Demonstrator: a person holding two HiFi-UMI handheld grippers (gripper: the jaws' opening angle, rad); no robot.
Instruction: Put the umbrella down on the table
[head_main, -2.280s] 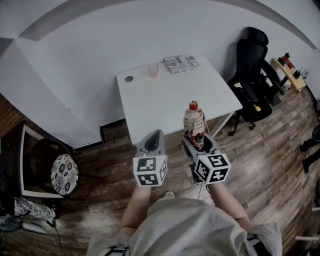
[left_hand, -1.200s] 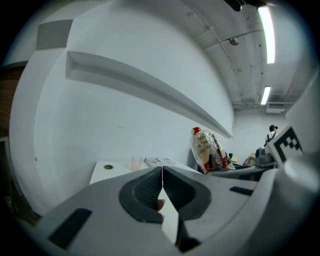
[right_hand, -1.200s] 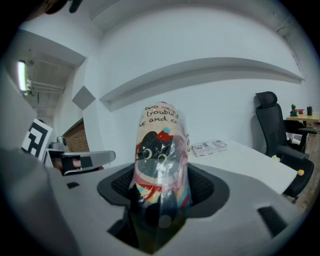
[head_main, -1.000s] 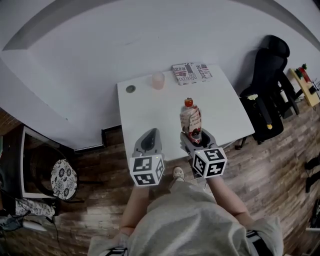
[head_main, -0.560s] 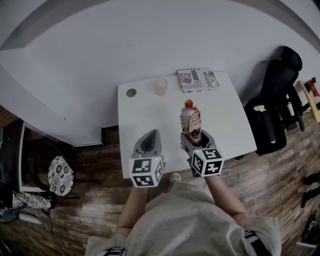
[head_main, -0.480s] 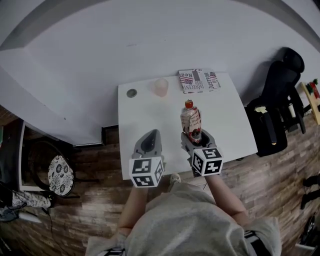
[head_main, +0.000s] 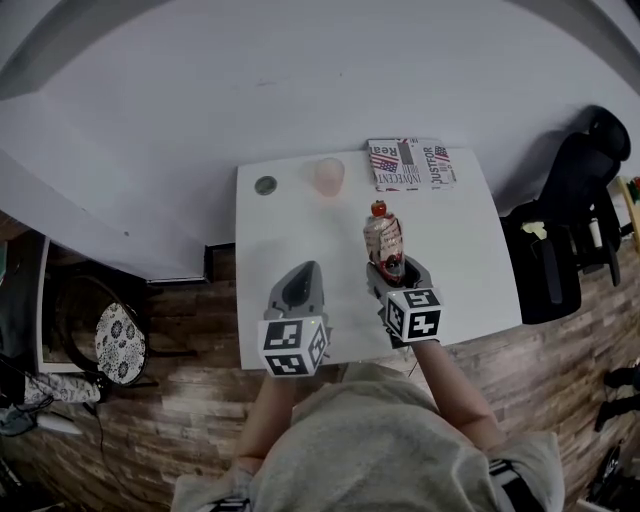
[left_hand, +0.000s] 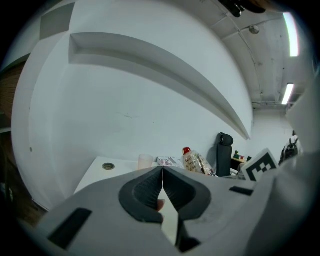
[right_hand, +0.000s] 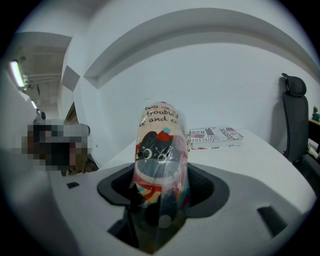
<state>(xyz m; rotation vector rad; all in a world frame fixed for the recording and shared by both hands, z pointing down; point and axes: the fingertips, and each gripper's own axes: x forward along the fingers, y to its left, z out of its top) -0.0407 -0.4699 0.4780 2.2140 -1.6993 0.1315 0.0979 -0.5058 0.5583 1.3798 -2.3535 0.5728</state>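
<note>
The folded umbrella, in a clear sleeve with a cartoon print and a red tip, stands up from my right gripper, which is shut on its lower end. It hangs over the middle of the white table. In the right gripper view the umbrella fills the space between the jaws of that gripper. My left gripper is shut and holds nothing, over the table's near left part. In the left gripper view its jaws meet, and the umbrella shows to the right.
A pale cup, a printed book and a round cable hole lie along the table's far edge by the white wall. A black office chair stands to the right. A chair with a patterned cushion is at the left.
The person has walked up to the table. Both grippers, earlier over the wooden floor at the near edge, are now over the tabletop. The umbrella stays in the right gripper.
</note>
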